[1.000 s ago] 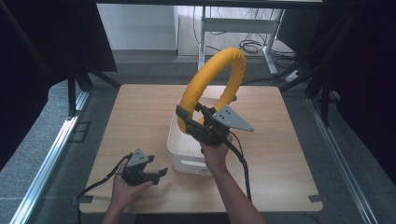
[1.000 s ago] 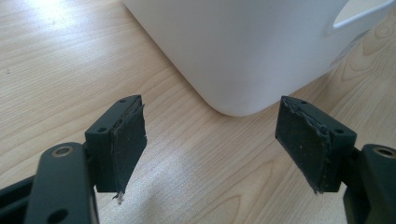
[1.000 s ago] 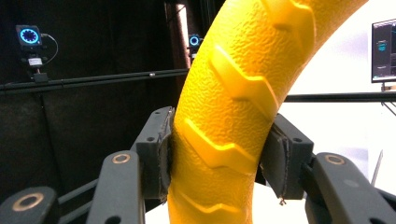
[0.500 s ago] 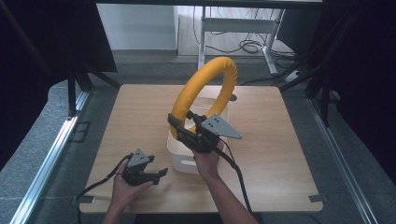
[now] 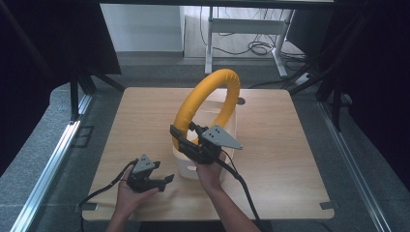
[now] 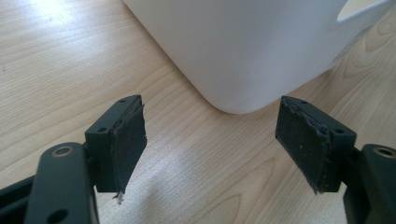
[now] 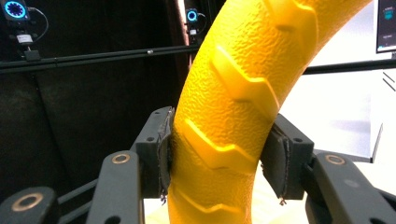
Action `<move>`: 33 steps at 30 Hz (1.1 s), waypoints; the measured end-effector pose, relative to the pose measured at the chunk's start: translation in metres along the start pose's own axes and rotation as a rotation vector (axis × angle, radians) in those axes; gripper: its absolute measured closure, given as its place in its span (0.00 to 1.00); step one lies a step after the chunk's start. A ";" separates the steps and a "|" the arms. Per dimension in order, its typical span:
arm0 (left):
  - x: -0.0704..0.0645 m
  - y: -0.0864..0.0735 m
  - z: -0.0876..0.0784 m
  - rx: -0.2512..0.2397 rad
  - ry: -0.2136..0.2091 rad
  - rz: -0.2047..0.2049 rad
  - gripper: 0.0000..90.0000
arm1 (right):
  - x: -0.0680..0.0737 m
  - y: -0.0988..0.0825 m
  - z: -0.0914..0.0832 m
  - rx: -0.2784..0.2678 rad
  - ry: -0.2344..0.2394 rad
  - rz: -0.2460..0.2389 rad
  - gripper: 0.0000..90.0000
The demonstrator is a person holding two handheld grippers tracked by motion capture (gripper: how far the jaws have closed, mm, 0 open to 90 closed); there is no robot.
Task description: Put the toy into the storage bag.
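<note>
The yellow ring (image 5: 209, 104) stands upright above the white bin (image 5: 226, 121) at the middle of the table (image 5: 290, 145), its lower left part clamped between the jaws of your right gripper (image 5: 186, 140). In the right gripper view both pads press the ring's (image 7: 233, 116) ribbed sides. Your left gripper (image 5: 162, 181) rests low on the table near its front edge, just beside the bin's near corner (image 6: 243, 51), its jaws spread wide and holding nothing.
</note>
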State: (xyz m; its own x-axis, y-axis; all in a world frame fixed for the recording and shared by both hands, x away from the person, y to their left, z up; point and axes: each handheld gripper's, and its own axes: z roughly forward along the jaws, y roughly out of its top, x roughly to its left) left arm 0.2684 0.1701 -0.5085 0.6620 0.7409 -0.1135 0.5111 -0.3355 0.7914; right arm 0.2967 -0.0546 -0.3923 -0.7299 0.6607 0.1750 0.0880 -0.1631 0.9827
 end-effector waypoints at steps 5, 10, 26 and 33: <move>0.000 0.000 0.000 0.001 0.000 0.001 0.27 | -0.002 -0.006 0.000 0.016 -0.010 0.021 0.54; 0.000 -0.001 0.002 0.005 0.000 0.001 0.27 | -0.003 -0.009 0.000 0.027 -0.012 0.035 0.53; 0.000 -0.001 0.003 0.010 -0.003 0.001 0.27 | -0.002 -0.020 -0.001 0.098 -0.019 0.051 0.53; 0.000 -0.001 0.003 0.010 -0.005 0.000 0.27 | 0.002 -0.022 -0.003 0.148 -0.051 -0.007 0.51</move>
State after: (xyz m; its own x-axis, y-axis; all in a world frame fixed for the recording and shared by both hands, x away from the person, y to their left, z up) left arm 0.2696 0.1688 -0.5113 0.6645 0.7382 -0.1163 0.5164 -0.3411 0.7855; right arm 0.2913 -0.0523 -0.4137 -0.6961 0.6983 0.1671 0.1845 -0.0510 0.9815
